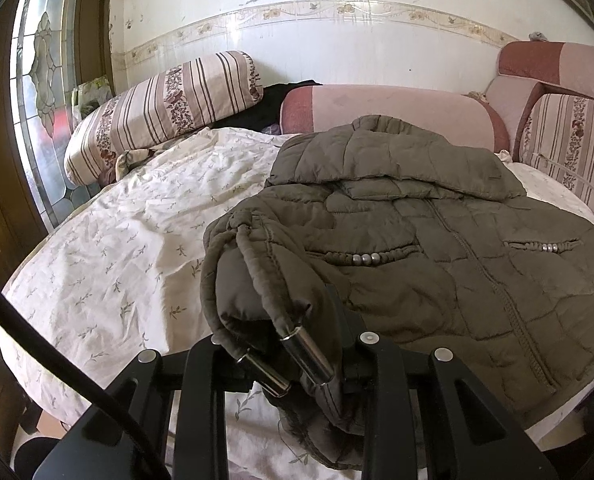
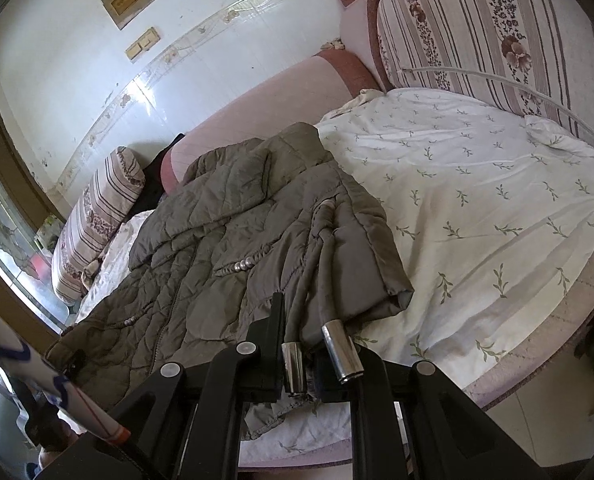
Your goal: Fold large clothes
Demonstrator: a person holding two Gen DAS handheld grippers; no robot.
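The jacket [image 1: 437, 216] is spread on the bed [image 1: 109, 248], hood toward the wall, both sleeves folded in. Its near hem is pinched by the left gripper [image 1: 297, 344] and by the right gripper [image 2: 301, 344], each narrowed onto fabric beside metal-tipped cords [image 1: 311, 356].

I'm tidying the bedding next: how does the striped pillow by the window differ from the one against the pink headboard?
The striped pillow by the window lies on its side, tilted; the striped pillow against the headboard stands upright. A black garment lies by the first; a white cable crosses the second. Both share the striped floral fabric.
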